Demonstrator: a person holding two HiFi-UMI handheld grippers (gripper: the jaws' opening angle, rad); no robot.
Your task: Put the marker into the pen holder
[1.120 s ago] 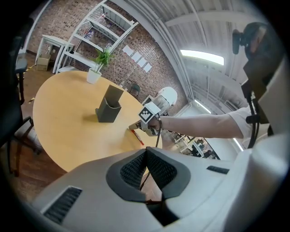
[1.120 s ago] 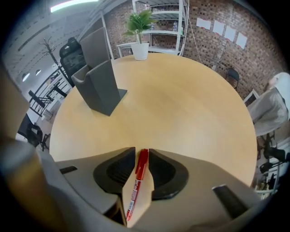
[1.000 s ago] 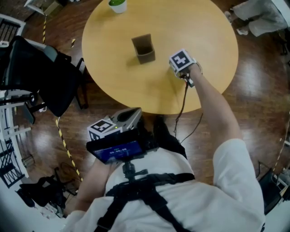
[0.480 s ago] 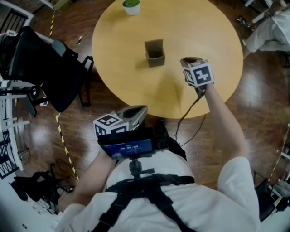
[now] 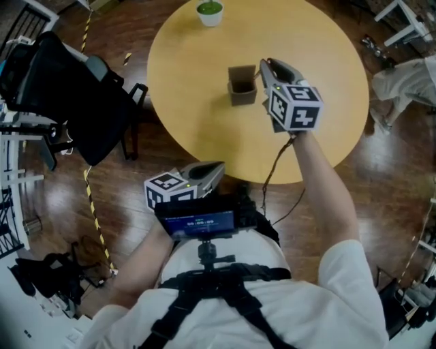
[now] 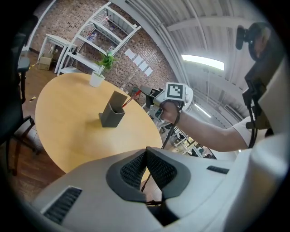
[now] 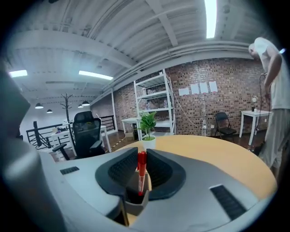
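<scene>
My right gripper, its jaws having just been closing, pinches the red marker, whose lower end sits at the mouth of the pen holder on the round table. My left gripper, jaws pressed together with nothing between them, hangs near me, off the table's near edge.

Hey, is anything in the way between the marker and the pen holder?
Nothing visible does. The right tongs grip the red marker, its lower end right at the pen holder's open mouth; the plant pot stands well off beyond it.
</scene>
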